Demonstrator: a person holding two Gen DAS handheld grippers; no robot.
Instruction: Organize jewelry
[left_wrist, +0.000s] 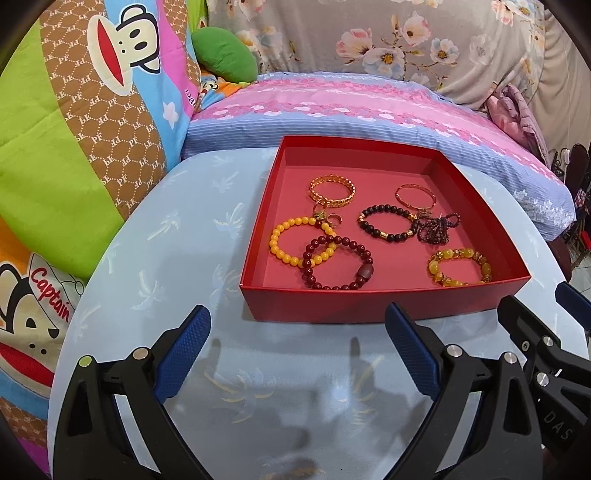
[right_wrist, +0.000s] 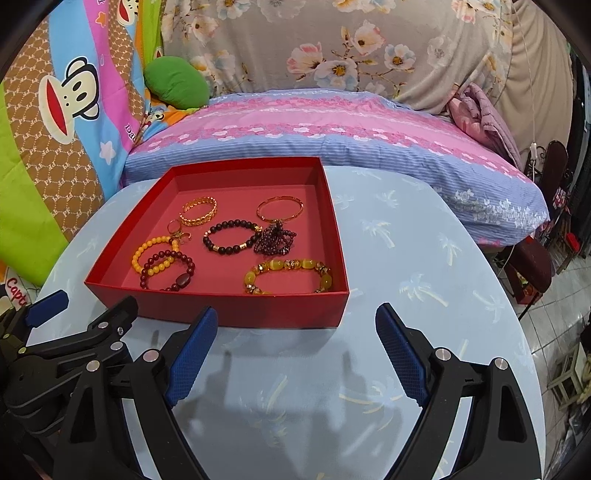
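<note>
Both claws gape over bare tabletop (left_wrist: 177, 229) before the red box (left_wrist: 384, 299).

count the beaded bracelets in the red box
5: yellow one front left, dark red overlapping it, black centre, purple bunch to its right, amber front right. None seems hidden.

Red box (left_wrist: 384, 301) open on table; bead bracelets (left_wrist: 338, 263), gold bangles (left_wrist: 331, 191) flat inside, two possibly overlapping.

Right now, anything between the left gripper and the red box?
Nothing: only bare blue tablecloth between the open left gripper and the red box, per the left wrist view.
</note>
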